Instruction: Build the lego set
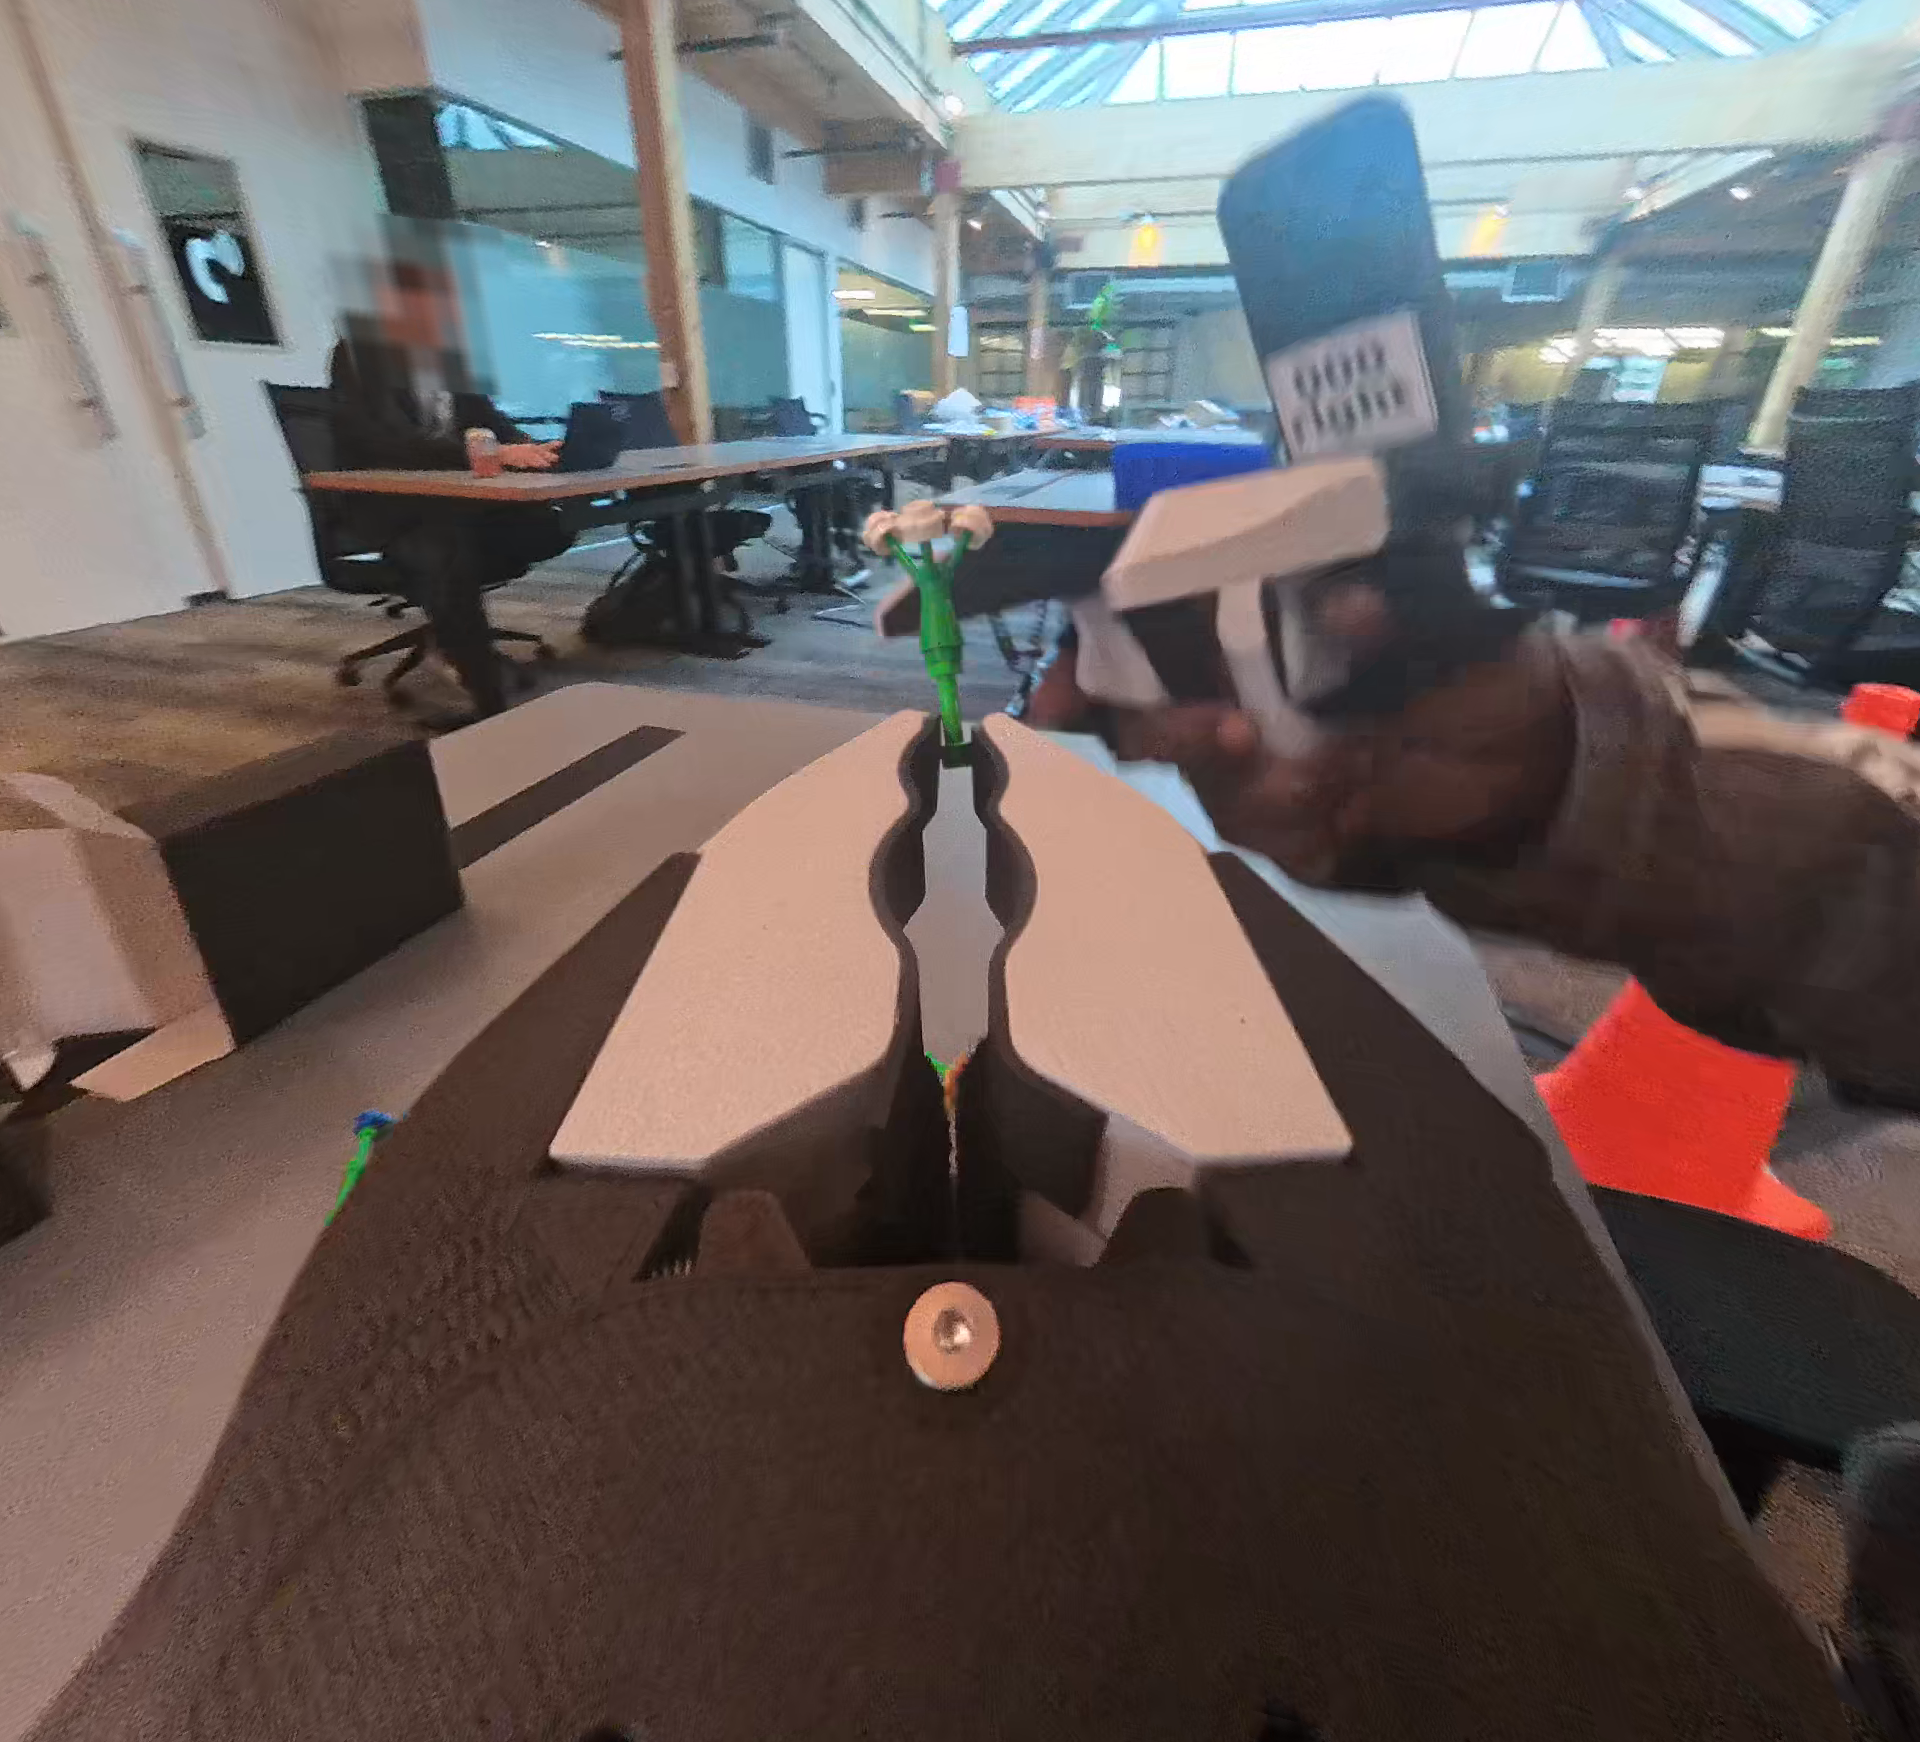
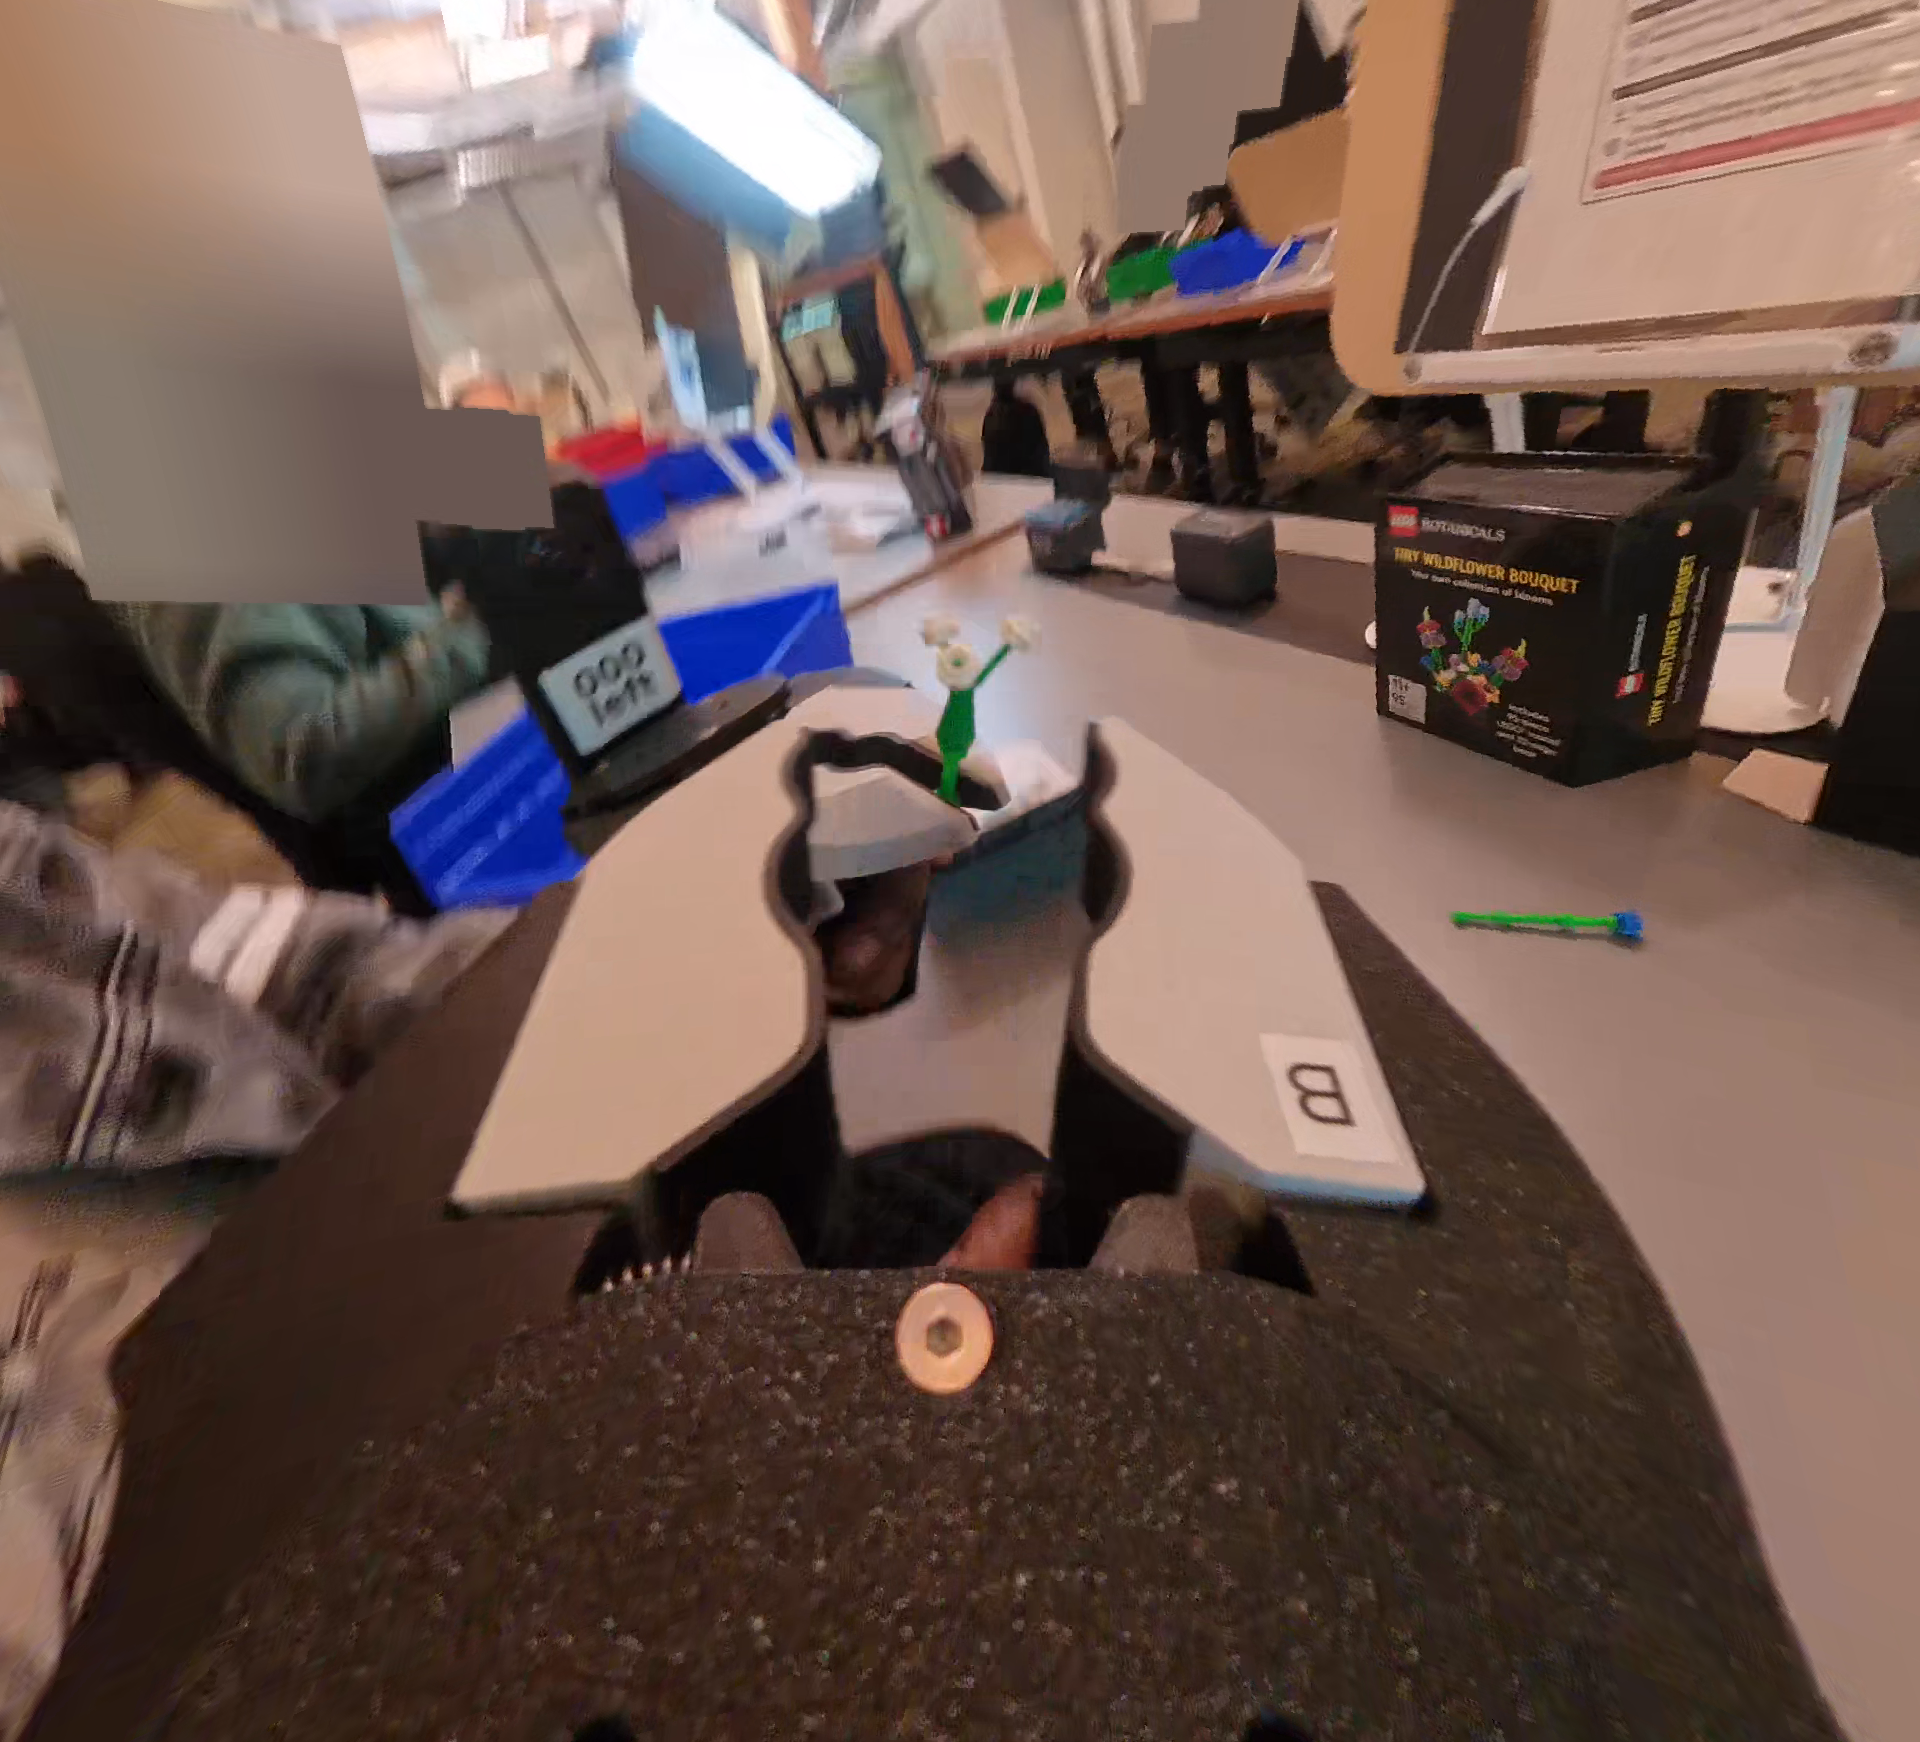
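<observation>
My left gripper (image 1: pixel 956 738) is shut on the base of a green Lego stem (image 1: pixel 938 643) that carries three white flowers (image 1: pixel 928 529) and stands upright above the fingertips. My right gripper (image 2: pixel 943 752) is open and empty, its jaws wide apart. It points at the left gripper (image 2: pixel 961 804) and the flower stem (image 2: pixel 958 721) just beyond its tips. In the left wrist view the right gripper (image 1: pixel 997 591), held by a hand, is blurred and close to the right of the stem. A second green stem with a blue flower (image 2: pixel 1548 921) lies on the grey table (image 2: pixel 1558 1121).
A black Lego set box (image 2: pixel 1538 622) stands at the back right of the table, under a clipboard on a stand (image 2: pixel 1621 134). A black box (image 1: pixel 301 840) sits to the left. An orange object (image 1: pixel 1673 1110) is at the right. Blue bins (image 2: pixel 748 632) are behind. Less than 4 cm separates the two grippers' tips.
</observation>
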